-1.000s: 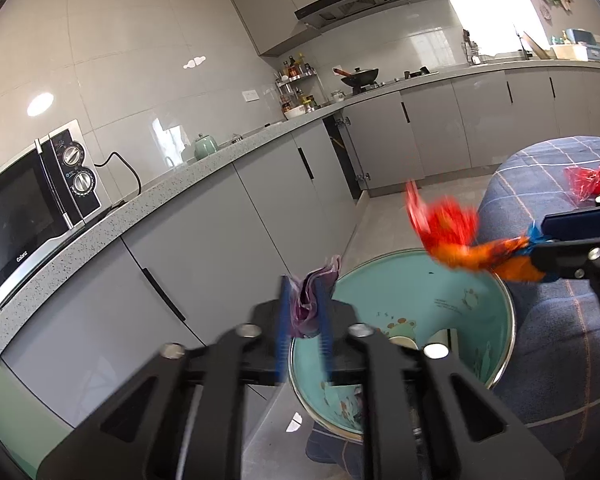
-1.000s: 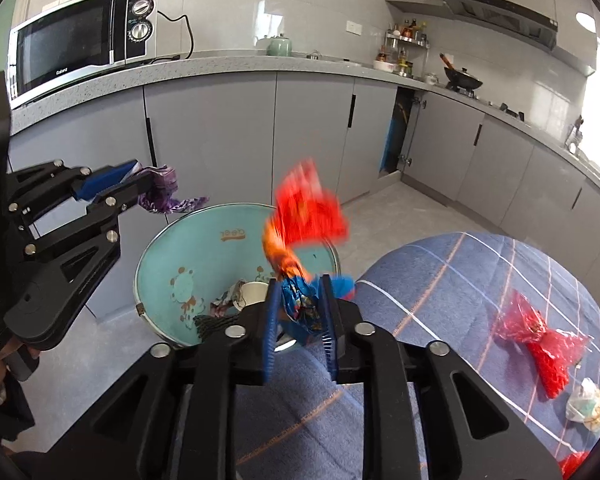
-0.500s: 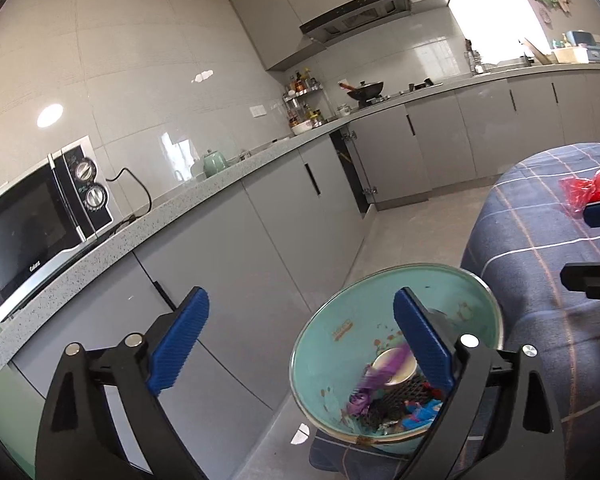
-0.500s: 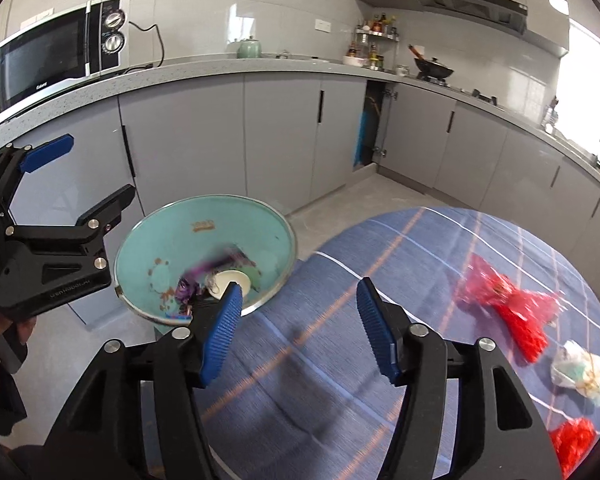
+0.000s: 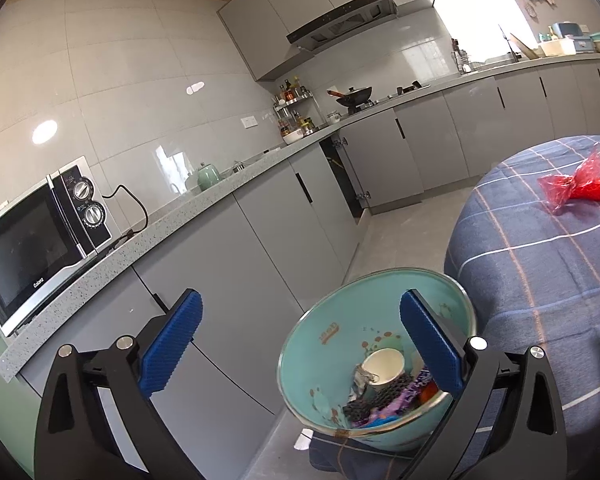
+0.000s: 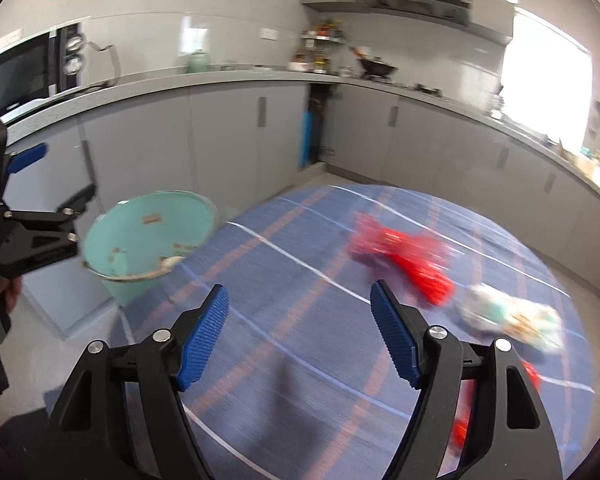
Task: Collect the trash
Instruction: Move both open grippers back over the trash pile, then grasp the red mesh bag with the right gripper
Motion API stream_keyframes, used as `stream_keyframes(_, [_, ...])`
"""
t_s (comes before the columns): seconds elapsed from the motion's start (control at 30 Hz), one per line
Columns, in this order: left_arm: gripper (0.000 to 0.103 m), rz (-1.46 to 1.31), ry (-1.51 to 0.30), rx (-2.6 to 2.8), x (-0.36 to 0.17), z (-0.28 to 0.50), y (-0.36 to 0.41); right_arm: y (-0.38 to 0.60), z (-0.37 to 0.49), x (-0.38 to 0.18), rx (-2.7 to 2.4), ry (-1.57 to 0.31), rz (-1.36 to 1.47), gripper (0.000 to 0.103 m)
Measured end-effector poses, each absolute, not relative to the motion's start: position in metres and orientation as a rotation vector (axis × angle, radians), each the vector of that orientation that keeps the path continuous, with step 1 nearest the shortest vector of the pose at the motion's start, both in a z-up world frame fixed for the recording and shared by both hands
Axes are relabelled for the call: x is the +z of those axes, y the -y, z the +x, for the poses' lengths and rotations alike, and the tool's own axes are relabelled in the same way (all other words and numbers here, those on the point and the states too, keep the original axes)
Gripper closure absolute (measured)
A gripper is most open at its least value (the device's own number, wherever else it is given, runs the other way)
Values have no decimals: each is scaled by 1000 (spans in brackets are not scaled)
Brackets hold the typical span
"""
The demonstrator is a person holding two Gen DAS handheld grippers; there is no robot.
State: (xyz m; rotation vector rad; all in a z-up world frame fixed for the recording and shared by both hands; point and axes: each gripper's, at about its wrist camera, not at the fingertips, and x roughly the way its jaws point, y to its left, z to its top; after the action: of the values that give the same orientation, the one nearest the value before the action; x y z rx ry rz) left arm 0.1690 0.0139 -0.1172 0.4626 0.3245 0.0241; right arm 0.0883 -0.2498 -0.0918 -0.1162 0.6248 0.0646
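A teal trash bin [image 5: 332, 344] stands on the floor beside the round table [image 5: 540, 280]; it holds a paper cup [image 5: 384, 366] and several wrappers. My left gripper [image 5: 300, 344] is open and empty above the bin's near side. My right gripper [image 6: 300, 336] is open and empty above the blue checked tablecloth [image 6: 260, 280]. A red wrapper [image 6: 404, 256] and a pale crumpled wrapper [image 6: 512, 316] lie on the cloth ahead and right of it. The bin [image 6: 140, 232] and the left gripper [image 6: 48, 200] show at the left of the right wrist view, which is blurred. The red wrapper [image 5: 576, 188] shows in the left wrist view too.
Grey kitchen cabinets [image 5: 260, 240] with a speckled counter run behind the bin. A microwave [image 5: 32, 240] sits on the counter at the left. More red trash [image 6: 460, 420] lies at the table's right edge, partly behind my right finger.
Both grippers opened and dropped their wrappers into the bin. The right gripper then swung right, over the table toward the red wrapper. The left gripper stayed over the bin.
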Motion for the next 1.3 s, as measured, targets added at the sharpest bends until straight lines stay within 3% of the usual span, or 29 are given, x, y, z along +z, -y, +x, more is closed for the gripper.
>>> stream_keyframes(0.4, [6, 465, -408, -128, -135, 148, 50, 372, 33, -111, -276, -692, 41, 24])
stream_keyframes(0.93, [6, 533, -381, -269, -136, 124, 116, 401, 43, -135, -341, -774, 143, 26])
stream_keyframes(1.0, [6, 531, -387, -275, -137, 123, 120, 405, 44, -137, -331, -790, 158, 39])
stream_keyframes(1.03, [6, 529, -390, -280, -138, 123, 121, 406, 45, -139, -322, -809, 167, 58])
stream_keyframes(1.07, [6, 529, -391, -283, -139, 122, 121, 407, 46, -141, -317, -827, 169, 65])
stream_keyframes(1.3, [6, 531, -405, -280, -141, 126, 120, 399, 38, -142, -280, -820, 152, 79])
